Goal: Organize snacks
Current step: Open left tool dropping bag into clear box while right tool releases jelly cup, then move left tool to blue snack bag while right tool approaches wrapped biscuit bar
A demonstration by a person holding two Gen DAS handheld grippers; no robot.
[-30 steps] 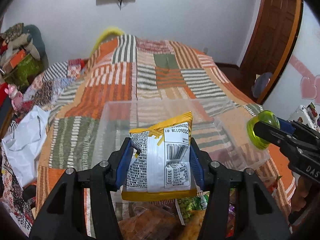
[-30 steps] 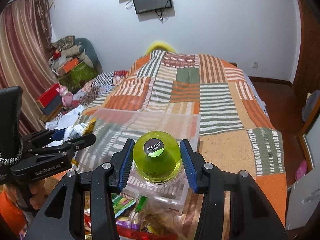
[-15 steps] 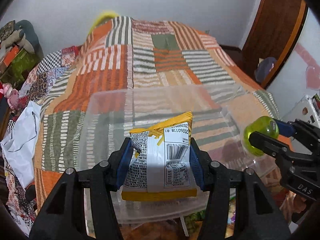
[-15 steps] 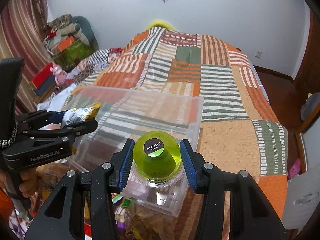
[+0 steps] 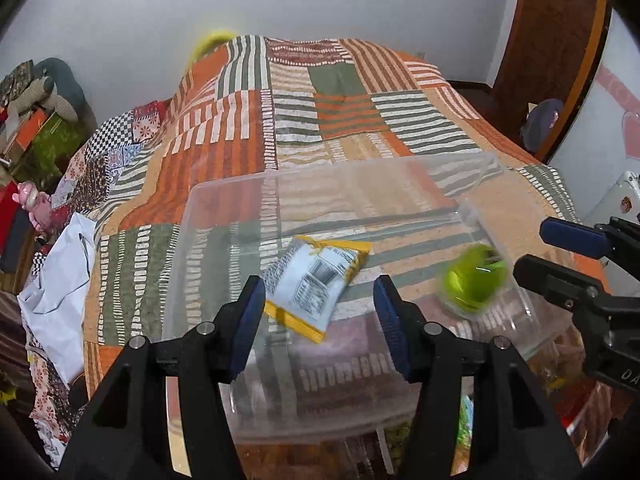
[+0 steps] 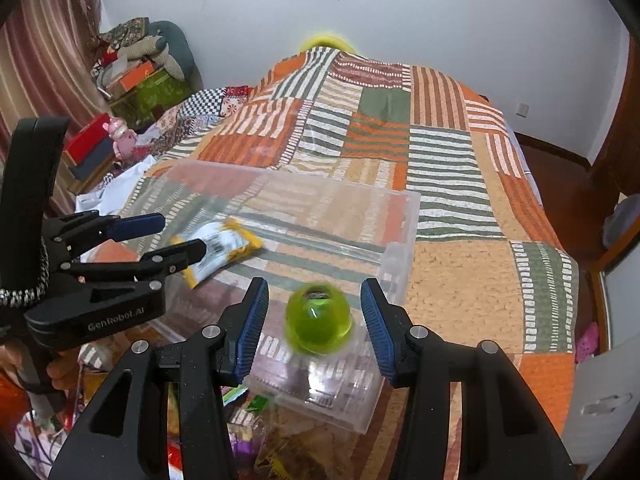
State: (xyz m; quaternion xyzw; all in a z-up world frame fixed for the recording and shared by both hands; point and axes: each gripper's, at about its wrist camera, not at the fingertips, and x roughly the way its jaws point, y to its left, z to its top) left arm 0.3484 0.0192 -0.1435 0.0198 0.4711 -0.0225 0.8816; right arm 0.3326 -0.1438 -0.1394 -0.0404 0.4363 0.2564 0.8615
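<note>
Green round jelly cup motion-blurred, label unreadable; yellow-white snack packet barcode illegible. Both inside clear plastic bin. Left gripper reads "GenRobot.AI", jaws apart; right gripper jaws apart.

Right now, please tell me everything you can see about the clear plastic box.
The clear plastic box is a wide, shallow, see-through bin with a thick rim and no lid on it. It rests on the striped patchwork bedspread, whose pattern shows through its walls. Inside are a yellow and white snack packet, tilted, and a blurred green jelly cup. Both the left gripper and right gripper are open above its near edge, gripping nothing.
</note>
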